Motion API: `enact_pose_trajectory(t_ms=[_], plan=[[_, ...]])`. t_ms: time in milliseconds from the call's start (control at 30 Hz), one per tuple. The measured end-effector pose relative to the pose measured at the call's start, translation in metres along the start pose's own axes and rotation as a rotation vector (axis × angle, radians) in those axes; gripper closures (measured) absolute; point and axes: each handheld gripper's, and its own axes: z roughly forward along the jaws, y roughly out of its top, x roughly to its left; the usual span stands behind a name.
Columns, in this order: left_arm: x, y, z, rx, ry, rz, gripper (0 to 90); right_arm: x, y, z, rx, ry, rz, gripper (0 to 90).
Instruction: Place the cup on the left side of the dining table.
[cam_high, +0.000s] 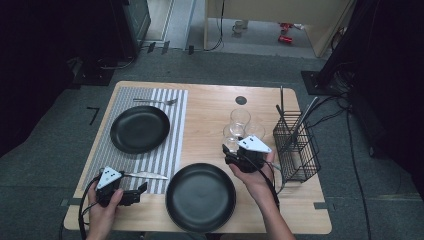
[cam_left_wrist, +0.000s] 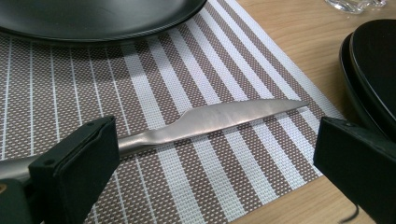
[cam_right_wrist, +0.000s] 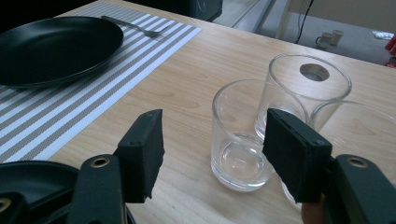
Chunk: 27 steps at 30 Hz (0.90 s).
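High view: the wooden table (cam_high: 210, 107) fills the middle of the frame. At lower left the left gripper (cam_high: 140, 190) lies by the near edge of the striped placemat (cam_high: 172, 130), beside the knife (cam_high: 145, 175). Right of centre the right gripper (cam_high: 226, 150) sits against a cluster of three glasses (cam_high: 240, 119), with a wire basket (cam_high: 296, 146) further right. One black plate (cam_high: 140, 129) rests on the placemat, a second black plate (cam_high: 200, 196) lies at lower centre, and a fork (cam_high: 156, 101) lies at the mat's top edge.

Left gripper view: this shows the knife (cam_left_wrist: 210, 120) close up, plain matte steel, its blade pointing to the upper right across the brown and white stripes. Its handle runs behind the left-hand jaw, which appears to touch it; the right-hand jaw stands well clear, so the gripper is wide open and grips nothing.

Right gripper view: the nearest glass (cam_right_wrist: 240, 135), clear, empty and upright, stands just beyond the jaws, right of the gap. The jaws are half open and hold nothing. Two more glasses stand behind it.
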Motion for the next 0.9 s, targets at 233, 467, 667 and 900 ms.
enact_pose_trajectory(t_ms=[233,467,667,900], plan=[[0.0,0.0,0.002,0.004,-0.009,0.004,0.6,0.0,0.004,0.017,0.024,0.006,0.001,46.6],[0.0,0.0,0.003,0.012,-0.016,0.003,0.6,-0.004,0.008,0.03,0.048,0.022,0.028,54.1],[-0.001,-0.001,0.004,0.022,-0.017,0.006,0.6,-0.005,0.009,0.038,0.085,0.028,0.055,63.7],[0.0,-0.002,0.005,0.025,-0.016,0.004,0.6,-0.008,0.007,0.042,0.085,0.036,0.047,79.8]])
